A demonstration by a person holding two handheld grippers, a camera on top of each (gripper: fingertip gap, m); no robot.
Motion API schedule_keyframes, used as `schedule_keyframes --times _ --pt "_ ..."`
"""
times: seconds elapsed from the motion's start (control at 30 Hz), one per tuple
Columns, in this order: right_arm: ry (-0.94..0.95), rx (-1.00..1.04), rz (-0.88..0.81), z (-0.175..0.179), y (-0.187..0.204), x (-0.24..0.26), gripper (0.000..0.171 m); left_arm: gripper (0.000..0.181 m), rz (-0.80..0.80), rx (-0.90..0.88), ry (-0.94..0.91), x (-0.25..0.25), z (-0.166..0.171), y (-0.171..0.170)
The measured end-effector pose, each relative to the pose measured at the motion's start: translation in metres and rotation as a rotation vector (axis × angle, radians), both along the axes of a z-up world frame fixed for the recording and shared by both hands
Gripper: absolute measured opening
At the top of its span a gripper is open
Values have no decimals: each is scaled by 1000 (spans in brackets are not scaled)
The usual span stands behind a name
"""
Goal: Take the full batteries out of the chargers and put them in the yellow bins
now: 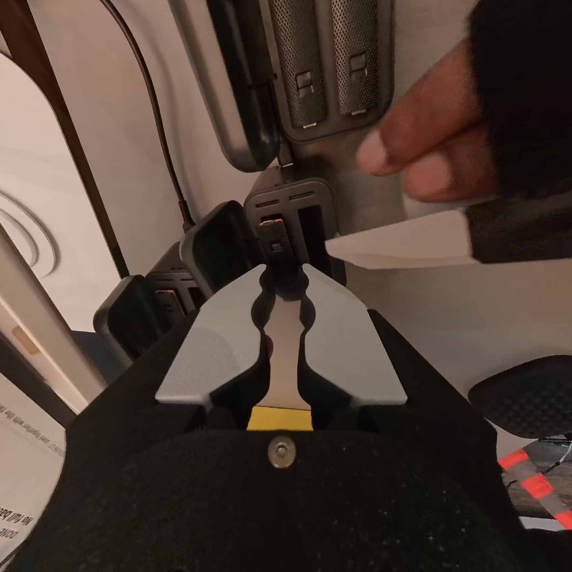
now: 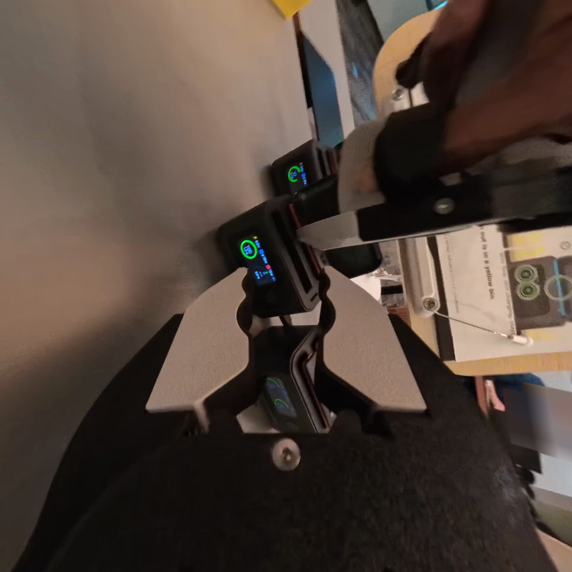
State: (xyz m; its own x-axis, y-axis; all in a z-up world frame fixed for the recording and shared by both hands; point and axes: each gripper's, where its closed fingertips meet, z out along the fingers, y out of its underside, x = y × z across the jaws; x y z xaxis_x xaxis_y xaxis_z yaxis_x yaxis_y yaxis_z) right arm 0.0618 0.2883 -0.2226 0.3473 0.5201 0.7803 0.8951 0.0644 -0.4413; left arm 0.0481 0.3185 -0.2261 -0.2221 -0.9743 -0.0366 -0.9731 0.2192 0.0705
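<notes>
My left gripper is shut on a black battery with an orange end. The battery sticks partway out of the left slot of a dark charger. In the right wrist view the same charger shows a lit screen with a green ring. The left gripper comes in there from the right, holding the battery. My right gripper is open, with its jaws on either side of the charger's near end. One of its fingers lies by the charger's right side.
A second charger with a battery in it stands lower left, and a third above holds two mesh-faced batteries. More lit chargers show. A hand holds the right gripper. A cable runs down the wall. A yellow patch shows at the top. The grippers are tip to tip, or close to it.
</notes>
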Motion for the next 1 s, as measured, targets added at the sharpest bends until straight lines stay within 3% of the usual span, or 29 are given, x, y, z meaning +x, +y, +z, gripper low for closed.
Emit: schedule_keyframes --times 0.23,0.73,1.0 --pt "-184 1 -17 -20 7 5 30 16 -24 -2 -9 1 -1 -2" --pt "-267 -47 -16 -20 16 -1 24 15 -14 42 -25 -1 1 8" --pt "-317 -44 -13 -20 17 -4 23 15 -21 70 -1 1 22 6"
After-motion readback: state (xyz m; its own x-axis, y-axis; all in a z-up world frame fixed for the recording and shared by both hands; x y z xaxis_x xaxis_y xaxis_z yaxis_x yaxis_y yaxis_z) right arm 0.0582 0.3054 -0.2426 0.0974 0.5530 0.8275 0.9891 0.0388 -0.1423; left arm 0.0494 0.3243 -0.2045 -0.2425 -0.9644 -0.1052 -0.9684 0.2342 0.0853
